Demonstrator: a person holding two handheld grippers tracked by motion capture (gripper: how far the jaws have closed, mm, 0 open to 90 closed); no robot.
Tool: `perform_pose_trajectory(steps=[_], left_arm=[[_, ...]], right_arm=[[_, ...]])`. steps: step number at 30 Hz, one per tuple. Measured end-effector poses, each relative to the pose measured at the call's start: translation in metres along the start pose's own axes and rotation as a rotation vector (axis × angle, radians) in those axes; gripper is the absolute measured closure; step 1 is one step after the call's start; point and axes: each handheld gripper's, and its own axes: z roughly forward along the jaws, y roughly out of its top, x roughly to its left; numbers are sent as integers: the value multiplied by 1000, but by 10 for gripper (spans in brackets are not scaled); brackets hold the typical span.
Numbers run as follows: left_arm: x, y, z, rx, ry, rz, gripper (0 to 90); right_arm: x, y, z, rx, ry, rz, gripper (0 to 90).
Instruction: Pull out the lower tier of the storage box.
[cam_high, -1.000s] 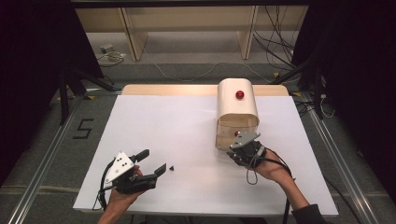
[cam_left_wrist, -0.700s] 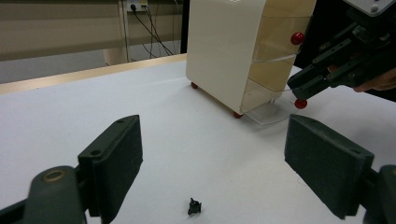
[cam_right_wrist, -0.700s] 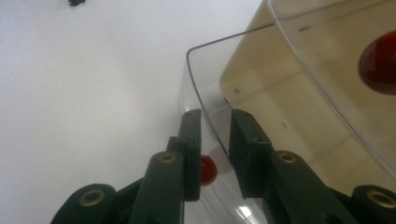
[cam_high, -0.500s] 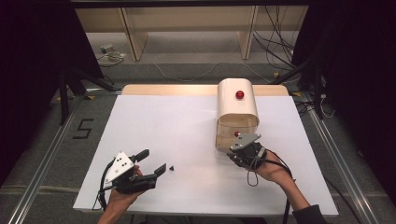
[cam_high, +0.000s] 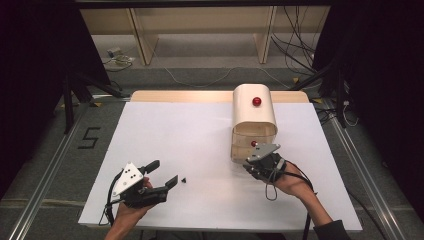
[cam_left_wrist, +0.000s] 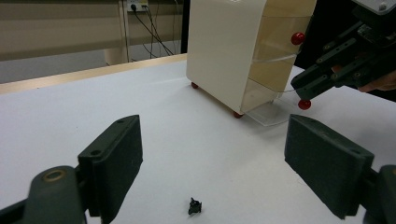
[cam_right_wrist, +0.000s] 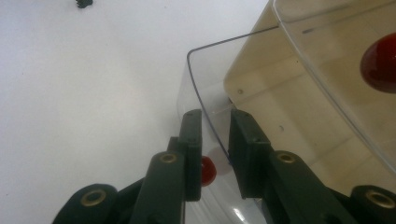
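A cream box (cam_high: 254, 112) with a rounded top stands at the table's right; its front holds clear flaps with red knobs. The upper knob (cam_high: 256, 101) sits on the closed flap. My right gripper (cam_high: 252, 166) is at the box's front, shut on the lower flap's red knob (cam_right_wrist: 207, 170), with the clear flap (cam_right_wrist: 205, 79) swung out low over the table. My left gripper (cam_high: 165, 171) rests open near the front left. A tiny black piece (cam_left_wrist: 194, 206) lies on the white sheet between and just ahead of its jaws.
The white sheet (cam_high: 190, 130) covers most of the table, with a wooden strip (cam_high: 180, 96) along the far edge. Wooden shelving and cables lie on the floor beyond. A metal rail (cam_high: 45, 165) runs along the left side.
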Motion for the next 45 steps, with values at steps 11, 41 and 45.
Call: perform_pose_trajectory(steps=[11,41,45], left_arm=[[0,0,0,0,2,-1,191],[-1,0,0,0,1,0,191],[0,0,0,0,2,0,191]], right_arm=[[1,0,-1,-3,0,-3,759],[1,0,-4,-15,3,2,735],[2,0,-5,-22,5,4,720]])
